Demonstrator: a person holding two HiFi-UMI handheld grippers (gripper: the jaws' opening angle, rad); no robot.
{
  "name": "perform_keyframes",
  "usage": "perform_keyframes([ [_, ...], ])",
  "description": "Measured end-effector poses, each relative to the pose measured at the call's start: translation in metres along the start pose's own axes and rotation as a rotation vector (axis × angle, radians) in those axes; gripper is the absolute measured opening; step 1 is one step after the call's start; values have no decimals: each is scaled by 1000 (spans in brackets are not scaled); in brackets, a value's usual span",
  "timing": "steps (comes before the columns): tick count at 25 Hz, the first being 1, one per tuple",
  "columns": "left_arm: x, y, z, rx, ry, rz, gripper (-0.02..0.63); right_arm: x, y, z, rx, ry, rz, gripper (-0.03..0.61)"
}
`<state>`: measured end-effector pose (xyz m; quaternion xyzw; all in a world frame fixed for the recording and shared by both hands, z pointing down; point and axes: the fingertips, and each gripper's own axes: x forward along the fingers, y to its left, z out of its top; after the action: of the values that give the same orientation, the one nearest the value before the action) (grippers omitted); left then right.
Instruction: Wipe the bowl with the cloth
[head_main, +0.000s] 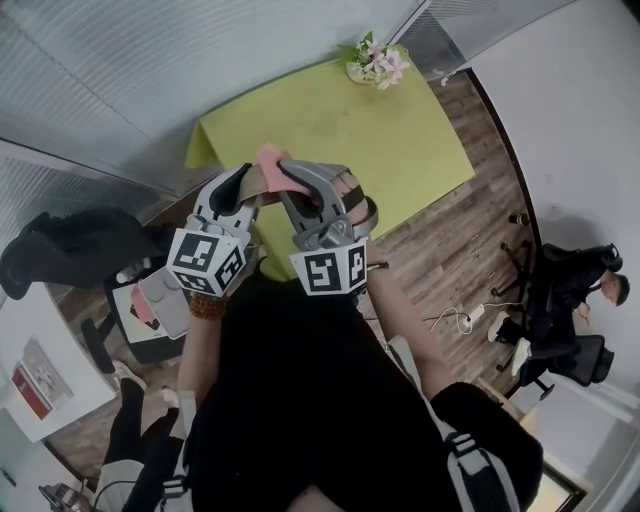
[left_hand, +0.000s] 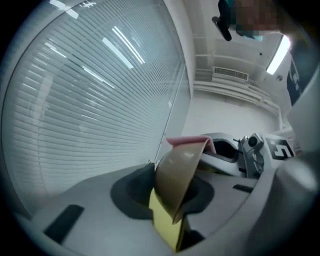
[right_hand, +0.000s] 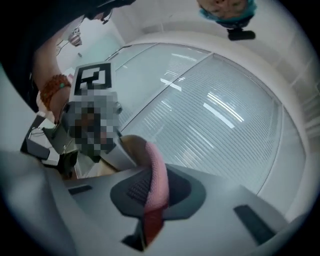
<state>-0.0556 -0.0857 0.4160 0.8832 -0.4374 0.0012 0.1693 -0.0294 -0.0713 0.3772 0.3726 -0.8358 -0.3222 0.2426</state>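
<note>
Both grippers are held up close together above the green table (head_main: 400, 140). My left gripper (head_main: 238, 185) (left_hand: 170, 200) is shut on the wall of a tan bowl (left_hand: 177, 177) (head_main: 259, 182), which is tipped on edge. My right gripper (head_main: 297, 178) (right_hand: 152, 200) is shut on a pink cloth (right_hand: 157, 180) (head_main: 270, 155). The cloth lies over the bowl's upper rim, where its pink edge (left_hand: 187, 141) shows. In the right gripper view the bowl (right_hand: 131, 145) sits just behind the cloth. The bowl's inside is hidden in the head view.
A bunch of flowers (head_main: 378, 62) stands at the table's far edge. A chair with dark clothing (head_main: 60, 250) is at the left, a white desk (head_main: 40, 370) at lower left. A person (head_main: 585, 290) sits at the right on the wooden floor (head_main: 450, 260).
</note>
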Motion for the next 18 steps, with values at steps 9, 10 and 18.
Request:
perform_keyframes([
  [9,-10,11,14,-689,-334,-94,89,3,-33,2,697,-142,2,21],
  [10,-6,8,8,-692,-310,-106,90,3,-30,-4,695,-114,22,25],
  [18,22,-11,-74,173,346,-20,84,-4,28,-52,-92,168,223,23],
])
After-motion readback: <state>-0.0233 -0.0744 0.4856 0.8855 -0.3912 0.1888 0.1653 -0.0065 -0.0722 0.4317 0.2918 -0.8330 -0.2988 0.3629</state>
